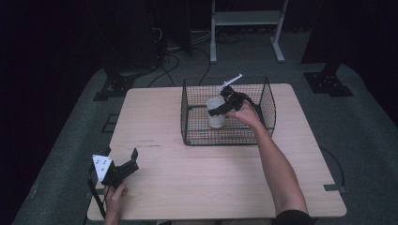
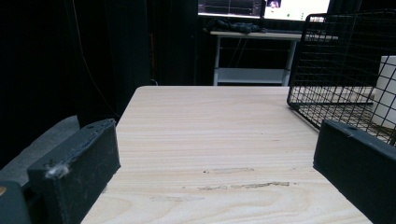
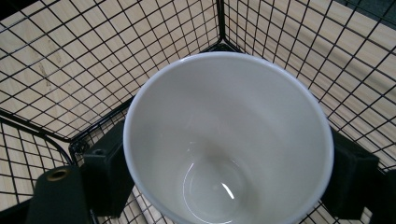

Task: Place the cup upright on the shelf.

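Observation:
A white cup (image 1: 215, 113) stands upright inside a black wire basket (image 1: 187, 117) at the back middle of the wooden table (image 1: 211, 183). My right gripper (image 1: 220, 110) reaches into the basket from the right and is shut on the cup. In the right gripper view I look down into the cup (image 3: 229, 140), which has nothing in it, and a black pad presses on each side of it with the basket mesh (image 3: 93, 56) all round. My left gripper (image 1: 133, 160) rests near the table's front left corner, open, with bare wood between its jaws (image 2: 215, 163).
From the left gripper view the basket (image 2: 336, 60) and the cup (image 2: 386, 91) stand ahead to the right. A metal stand (image 1: 246, 18) and cables lie on the floor beyond the table. Monitors (image 2: 261, 7) glow at the back.

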